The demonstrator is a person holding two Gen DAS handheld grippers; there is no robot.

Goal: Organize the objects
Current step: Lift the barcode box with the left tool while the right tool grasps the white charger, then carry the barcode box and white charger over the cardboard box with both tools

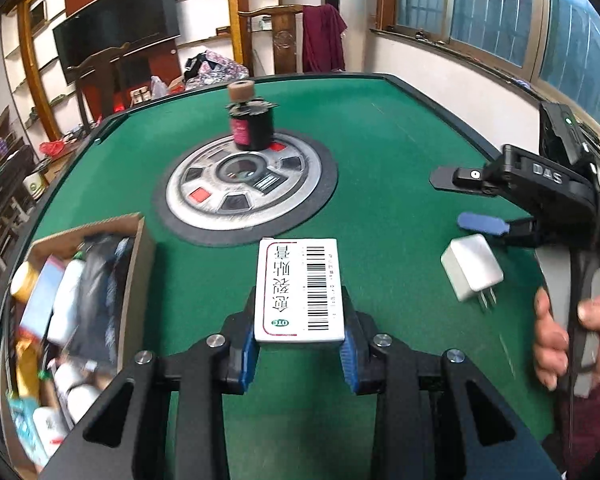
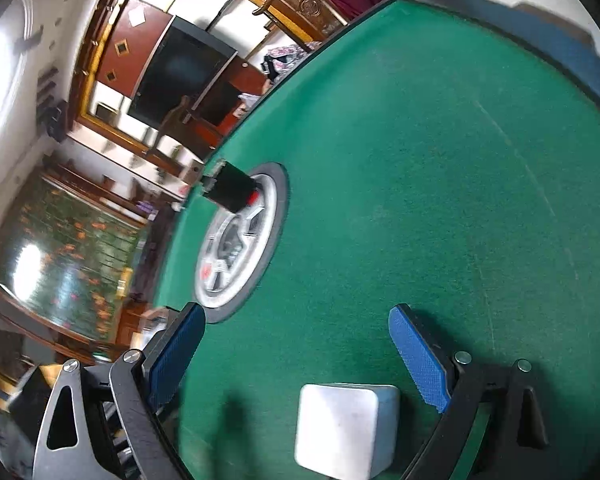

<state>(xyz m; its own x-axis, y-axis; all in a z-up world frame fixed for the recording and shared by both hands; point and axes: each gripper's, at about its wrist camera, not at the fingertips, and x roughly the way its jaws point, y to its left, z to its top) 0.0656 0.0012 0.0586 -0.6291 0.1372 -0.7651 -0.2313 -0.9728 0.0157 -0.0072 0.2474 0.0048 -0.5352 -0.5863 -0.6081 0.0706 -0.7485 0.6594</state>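
My left gripper [image 1: 300,350] is shut on a white medicine box [image 1: 300,290] with a barcode, held over the green table [image 1: 380,208]. A white charger plug [image 1: 471,267] lies on the felt at the right. My right gripper [image 2: 296,354] is open and tilted above it; the plug [image 2: 346,430] sits between its blue pads [image 2: 418,360] without touching. In the left wrist view the right gripper [image 1: 466,200] shows from the side in a hand. A cardboard box [image 1: 136,264] at the left holds several bottles and packets.
A dark jar with a cork-like lid [image 1: 250,120] stands on the round grey centre panel [image 1: 244,184], also seen in the right wrist view [image 2: 230,192]. Wooden chairs, shelves and a TV stand beyond the table's far edge.
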